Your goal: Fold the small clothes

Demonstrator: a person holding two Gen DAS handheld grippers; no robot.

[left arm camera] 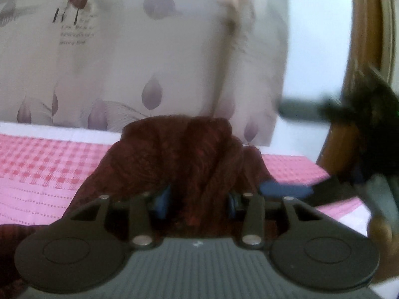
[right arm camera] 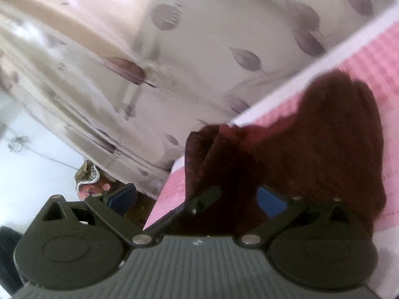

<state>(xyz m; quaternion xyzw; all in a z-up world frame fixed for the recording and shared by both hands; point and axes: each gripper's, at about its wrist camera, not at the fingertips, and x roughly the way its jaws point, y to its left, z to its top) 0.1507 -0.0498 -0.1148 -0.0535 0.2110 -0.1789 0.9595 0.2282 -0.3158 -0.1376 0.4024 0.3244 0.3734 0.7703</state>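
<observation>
The left gripper (left arm camera: 199,196) is pinching a bunched fold of dark maroon cloth (left arm camera: 189,154) between its blue-padded fingers (left arm camera: 163,199). The cloth is rising in a crumpled mound straight ahead of the fingers and trailing down past the gripper's left side toward the near edge of the view. Under and beyond the cloth, a pink checked bedcover (left arm camera: 45,164) is spreading out to the left and right of the tool. Farther ahead, a pale curtain printed with purple leaves (left arm camera: 139,69) is hanging behind the bed. To the tool's right, a curved wooden frame (left arm camera: 356,49) is standing, blurred.

In the right wrist view the scene is appearing tilted. The right gripper (right arm camera: 197,196) is standing with its jaws spread wide and is pressing on nothing. The same maroon cloth (right arm camera: 311,144) is lying ahead and toward the right finger (right arm camera: 271,201), draped over the pink bedcover (right arm camera: 374,54), with part of it reaching into the gap between the fingers. The left finger is sitting off the bed's edge. The leaf-printed curtain (right arm camera: 199,49) is filling the space ahead and to the left.
</observation>
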